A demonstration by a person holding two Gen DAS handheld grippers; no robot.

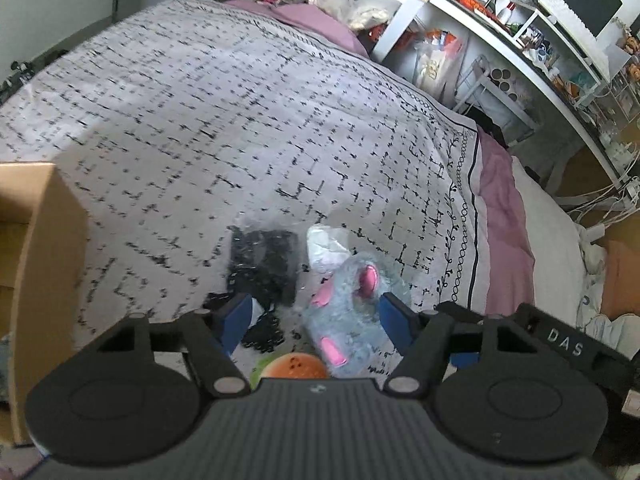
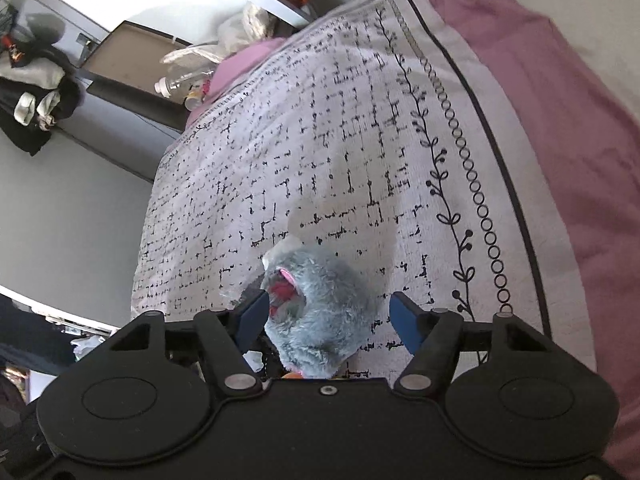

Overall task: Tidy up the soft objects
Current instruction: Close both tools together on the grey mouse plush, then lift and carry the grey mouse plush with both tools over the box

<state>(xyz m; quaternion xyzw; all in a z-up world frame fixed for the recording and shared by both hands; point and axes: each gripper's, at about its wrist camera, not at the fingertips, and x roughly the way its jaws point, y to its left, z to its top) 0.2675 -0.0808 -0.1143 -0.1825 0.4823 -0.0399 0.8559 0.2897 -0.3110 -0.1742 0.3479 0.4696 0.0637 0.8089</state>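
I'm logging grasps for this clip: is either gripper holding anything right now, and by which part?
Nothing is held. Both the left gripper and right gripper are open, hovering around the grey plush toy.

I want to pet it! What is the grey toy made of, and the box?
Grey toy: looks like fluffy plush, since shaggy fur stands up all over it, with smooth pink patches.
Box: probably cardboard; it is plain, matte brown with thin flat walls, though it is blurred.
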